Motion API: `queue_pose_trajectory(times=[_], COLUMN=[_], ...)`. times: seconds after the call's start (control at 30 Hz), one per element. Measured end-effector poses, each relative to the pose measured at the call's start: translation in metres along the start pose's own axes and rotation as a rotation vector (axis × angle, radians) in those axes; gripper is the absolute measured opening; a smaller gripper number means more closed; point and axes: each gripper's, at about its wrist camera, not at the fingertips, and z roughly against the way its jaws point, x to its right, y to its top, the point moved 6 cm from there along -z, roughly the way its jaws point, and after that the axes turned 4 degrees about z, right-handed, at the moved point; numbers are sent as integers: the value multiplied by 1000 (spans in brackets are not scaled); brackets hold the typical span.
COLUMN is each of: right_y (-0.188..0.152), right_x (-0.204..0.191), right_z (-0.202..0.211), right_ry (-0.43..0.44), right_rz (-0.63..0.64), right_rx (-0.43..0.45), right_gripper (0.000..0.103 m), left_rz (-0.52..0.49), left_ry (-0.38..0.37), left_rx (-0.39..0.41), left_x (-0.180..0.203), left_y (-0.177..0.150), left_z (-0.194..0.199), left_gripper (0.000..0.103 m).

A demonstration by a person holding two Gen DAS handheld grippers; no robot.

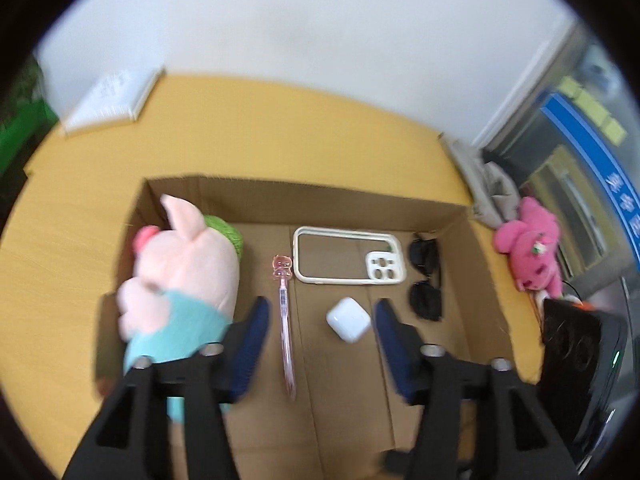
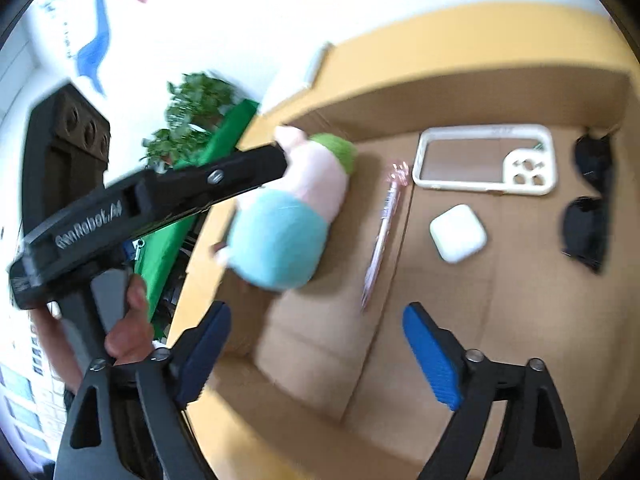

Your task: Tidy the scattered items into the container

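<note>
Both tongs, left [image 1: 318,344] and right [image 2: 316,344], gape empty above my box [image 1: 304,196]; pink toy [image 1: 530,246] lies outside, off its right wall, nearer right.

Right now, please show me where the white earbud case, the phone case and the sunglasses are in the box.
white earbud case [image 1: 347,319]: left wrist view, middle of its lid.
phone case [image 1: 384,266]: left wrist view, on the camera cut-out corner.
sunglasses [image 2: 585,226]: right wrist view, on the nearer dark lens.
</note>
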Motion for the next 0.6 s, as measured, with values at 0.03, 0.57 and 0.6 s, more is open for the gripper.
queue_pose_trajectory(times=[0.03,0.57,0.6], right_y=[-11,-129,-131], right_x=[-4,88,84], right_z=[20,70,68], right_ry=[-34,-400,-409], right_rz=[28,-52,-42], right_rx=[28,-96,-95], right_gripper=[97,97,97], left_rz=[-22,16,8], left_ry=[9,122,126], left_rx=[21,-162,-156], left_x=[1,-63,-62], left_y=[-11,-162,-164], left_z=[13,-5,-2], left_gripper=[71,74,74])
